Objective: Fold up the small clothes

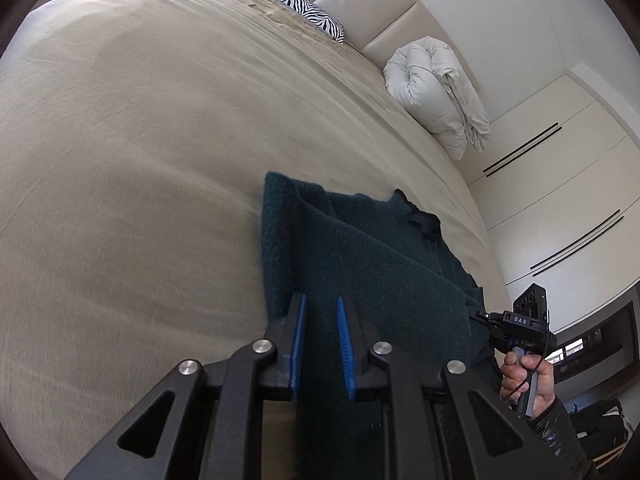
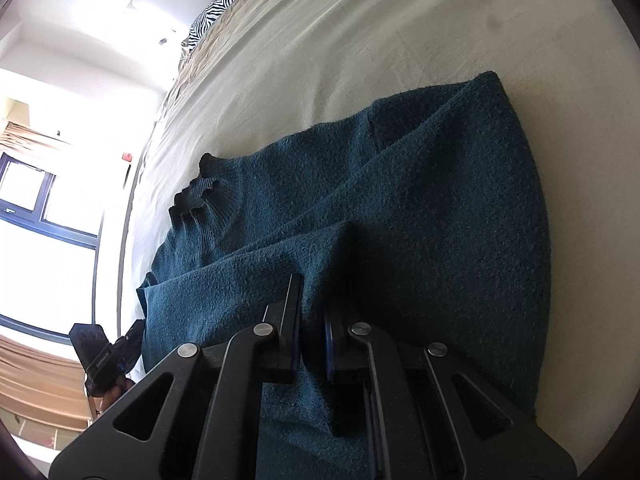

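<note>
Teal knit sweater [image 2: 400,208]: we find it lying partly folded on the beige bed sheet [image 1: 140,160]. Left gripper [image 1: 322,344] and right gripper [image 2: 312,328] each clamp its near edge.

Your sweater [image 1: 360,256] is dark teal knit, its collar nearly black. The bed sheet [image 1: 140,140] beneath it is plain beige. Your left claw [image 1: 322,344] is black with bright blue pads [image 1: 298,344], and your right claw [image 2: 312,332] is black too. A black-and-white zebra-striped pillow [image 1: 298,6] lies beside a cream headboard [image 1: 360,12], near a white rolled duvet [image 1: 432,92].
</note>
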{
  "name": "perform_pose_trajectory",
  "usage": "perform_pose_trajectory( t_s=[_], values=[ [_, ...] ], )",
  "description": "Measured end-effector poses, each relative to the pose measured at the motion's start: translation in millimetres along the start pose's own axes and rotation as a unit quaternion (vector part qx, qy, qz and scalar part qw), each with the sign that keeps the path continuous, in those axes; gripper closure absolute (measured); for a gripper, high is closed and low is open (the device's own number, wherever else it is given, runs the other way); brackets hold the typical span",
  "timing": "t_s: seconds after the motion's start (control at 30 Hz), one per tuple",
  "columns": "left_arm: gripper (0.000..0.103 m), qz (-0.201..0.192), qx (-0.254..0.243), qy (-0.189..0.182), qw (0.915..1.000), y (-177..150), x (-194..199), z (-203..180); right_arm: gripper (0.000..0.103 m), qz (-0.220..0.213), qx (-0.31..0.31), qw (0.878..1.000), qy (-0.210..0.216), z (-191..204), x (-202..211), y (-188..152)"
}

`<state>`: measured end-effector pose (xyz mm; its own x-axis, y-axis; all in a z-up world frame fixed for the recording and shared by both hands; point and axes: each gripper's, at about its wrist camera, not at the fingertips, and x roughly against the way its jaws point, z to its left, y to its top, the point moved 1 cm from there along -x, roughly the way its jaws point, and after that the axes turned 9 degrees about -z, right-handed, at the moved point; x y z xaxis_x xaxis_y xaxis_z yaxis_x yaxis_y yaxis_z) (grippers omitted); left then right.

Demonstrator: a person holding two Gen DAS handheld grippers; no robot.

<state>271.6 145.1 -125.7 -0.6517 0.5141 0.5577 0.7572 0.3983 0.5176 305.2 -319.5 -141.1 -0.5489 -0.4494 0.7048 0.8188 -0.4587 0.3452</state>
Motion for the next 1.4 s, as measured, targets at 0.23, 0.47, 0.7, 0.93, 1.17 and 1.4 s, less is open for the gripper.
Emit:
perform_pose_trajectory(
  t_s=[0.23, 0.47, 0.7, 0.93, 1.17, 1.4],
  values=[
    [0.074, 0.006, -0.024, 0.020, 0.9995, -29.2, 28.3, -6.5, 0.095, -0.007, -0.018, 1.000, -0.001, -1.2, 10.0, -3.3],
    [0.074, -0.008, -0.063, 0.031, 0.9975, -43.5, 43.8, -22.8, 0.093, -0.011, -0.009, 1.000, -0.021, 5.5, 26.8, -10.6],
    [0.071, -0.023, -0.073, 0.012, 0.9970, -18.9, 21.1, -39.0, 0.094, -0.020, -0.025, 0.999, -0.015, -5.5, 40.0, -17.3],
    [0.071, 0.013, -0.056, 0.016, 0.9982, -29.6, -10.9, -28.6, 0.094, -0.027, -0.021, 0.999, -0.015, -11.5, 37.4, -14.4],
    [0.048, 0.001, -0.049, 0.031, 0.9983, -45.7, 35.9, -33.2, 0.090, -0.057, -0.032, 0.997, -0.029, -19.5, 69.7, -26.2],
    [0.028, -0.028, -0.016, 0.029, 0.9990, -98.5, 117.3, -32.8, 0.032, -0.136, -0.016, 0.991, -0.002, -29.9, 166.8, -93.4]
  ],
)
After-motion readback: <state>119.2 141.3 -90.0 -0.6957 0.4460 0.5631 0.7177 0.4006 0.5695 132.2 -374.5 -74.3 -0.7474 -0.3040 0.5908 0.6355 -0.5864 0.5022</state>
